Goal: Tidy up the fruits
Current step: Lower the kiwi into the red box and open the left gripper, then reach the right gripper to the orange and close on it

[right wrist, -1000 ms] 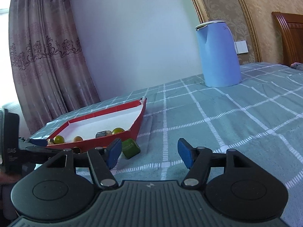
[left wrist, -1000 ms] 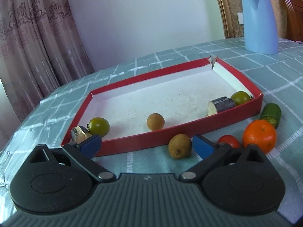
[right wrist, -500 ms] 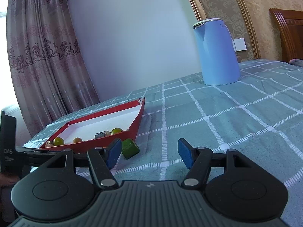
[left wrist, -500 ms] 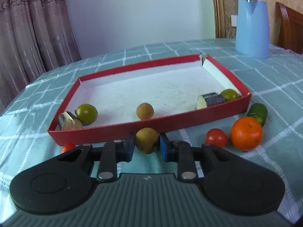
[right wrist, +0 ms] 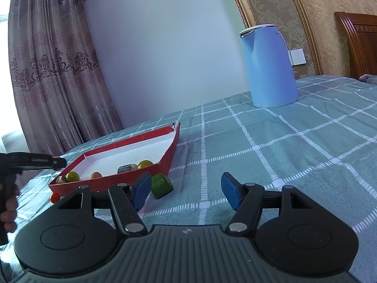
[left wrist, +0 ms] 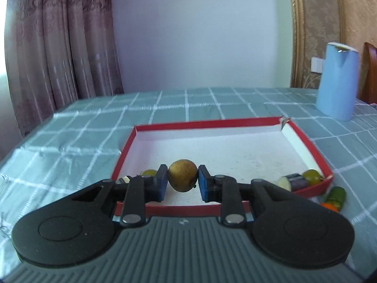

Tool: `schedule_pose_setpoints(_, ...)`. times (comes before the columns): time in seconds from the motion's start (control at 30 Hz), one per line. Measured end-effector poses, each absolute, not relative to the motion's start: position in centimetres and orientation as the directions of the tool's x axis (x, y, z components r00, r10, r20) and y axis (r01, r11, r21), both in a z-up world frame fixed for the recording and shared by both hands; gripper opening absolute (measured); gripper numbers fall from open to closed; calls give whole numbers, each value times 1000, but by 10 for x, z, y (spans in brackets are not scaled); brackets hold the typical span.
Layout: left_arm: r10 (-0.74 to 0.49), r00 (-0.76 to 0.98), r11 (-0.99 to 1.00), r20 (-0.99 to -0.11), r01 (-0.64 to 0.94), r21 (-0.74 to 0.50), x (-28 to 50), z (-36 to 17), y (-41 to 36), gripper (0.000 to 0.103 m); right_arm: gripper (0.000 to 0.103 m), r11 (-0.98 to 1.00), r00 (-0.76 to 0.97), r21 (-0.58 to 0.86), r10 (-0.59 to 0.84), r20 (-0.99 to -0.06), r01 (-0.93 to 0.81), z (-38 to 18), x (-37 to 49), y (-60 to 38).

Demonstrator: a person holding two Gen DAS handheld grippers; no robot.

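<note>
My left gripper (left wrist: pixel 182 182) is shut on a small brown-yellow pear (left wrist: pixel 182 175), lifted over the near wall of the red tray (left wrist: pixel 207 123). Inside the tray lie a green tomato (left wrist: pixel 149 172) at the near left, and an eggplant piece (left wrist: pixel 293 181) beside another green fruit (left wrist: pixel 312 175) at the near right. A cucumber piece (left wrist: pixel 337 194) and an orange (left wrist: pixel 328 206) rest on the cloth outside the right corner. My right gripper (right wrist: pixel 186 189) stands open over the cloth, nothing between its fingers; the cucumber piece (right wrist: pixel 161 185) lies just ahead of its left finger.
A tall blue kettle (right wrist: pixel 268 66) stands at the back right of the checked green tablecloth (right wrist: pixel 282 146). A small red tomato (right wrist: pixel 55 197) lies outside the tray's near corner. A wooden chair back (right wrist: pixel 358 42) and curtains (left wrist: pixel 59 47) lie behind the table.
My left gripper closed on the pear that lay in front of the tray and lifted it up over the tray's near wall. The right gripper stayed in place.
</note>
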State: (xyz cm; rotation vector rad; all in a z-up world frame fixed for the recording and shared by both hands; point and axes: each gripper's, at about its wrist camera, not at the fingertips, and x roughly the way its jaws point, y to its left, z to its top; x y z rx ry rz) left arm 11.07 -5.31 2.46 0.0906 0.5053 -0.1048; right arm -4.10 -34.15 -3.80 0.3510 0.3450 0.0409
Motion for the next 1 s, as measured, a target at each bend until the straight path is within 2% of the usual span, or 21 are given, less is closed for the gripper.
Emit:
schedule_pose_setpoints(0.17, -80, 838, 992, -539, 118, 36, 136, 9, -55, 25, 65, 938, 938, 346, 103, -330, 19, -38, -40, -342)
schedule_pose_setpoints(0.33, -76, 832, 993, -550, 114, 35, 142, 2, -55, 25, 65, 937, 934, 348, 108, -341, 19, -39, -37, -342)
schedule_pose_setpoints(0.4, -64, 840, 994, -539, 101, 39, 137, 3, -53, 35, 65, 936, 932, 350, 111, -345, 18, -39, -36, -342)
schedule_pose_setpoints(0.47, -52, 855, 995, -517, 87, 44, 128, 7, -49, 50, 65, 936, 929, 351, 113, -352, 19, -39, -35, -342)
schedule_pose_setpoints(0.5, -48, 860, 995, -508, 84, 47, 123, 9, -47, 52, 65, 936, 928, 351, 116, -355, 17, -39, -35, -342)
schedule_pose_setpoints(0.53, -48, 867, 995, -496, 82, 47, 115, 12, -43, 59, 66, 937, 926, 349, 119, -358, 14, -39, -34, -341)
schedule_pose_setpoints(0.57, -50, 876, 996, -480, 82, 45, 106, 15, -38, 71, 67, 938, 923, 346, 126, -364, 8, -39, -34, -340)
schedule_pose_setpoints(0.63, -35, 894, 997, -446, 59, 40, 90, 19, -27, 85, 74, 944, 920, 329, 140, -365, -13, -38, -33, -337)
schedule_pose_setpoints(0.8, 17, 913, 999, -407, -3, 35, 53, 18, 1, 87, 74, 968, 904, 232, 182, -386, -96, -33, -26, -315)
schedule_pose_setpoints(0.87, 43, 915, 999, -402, -29, 41, 43, 14, 9, 90, 74, 968, 893, 213, 209, -399, -131, -32, -22, -305)
schedule_pose_setpoints(1.0, 51, 917, 998, -396, -35, 47, 31, 5, 15, 94, 74, 969, 858, 174, 238, -455, -177, -32, -7, -285)
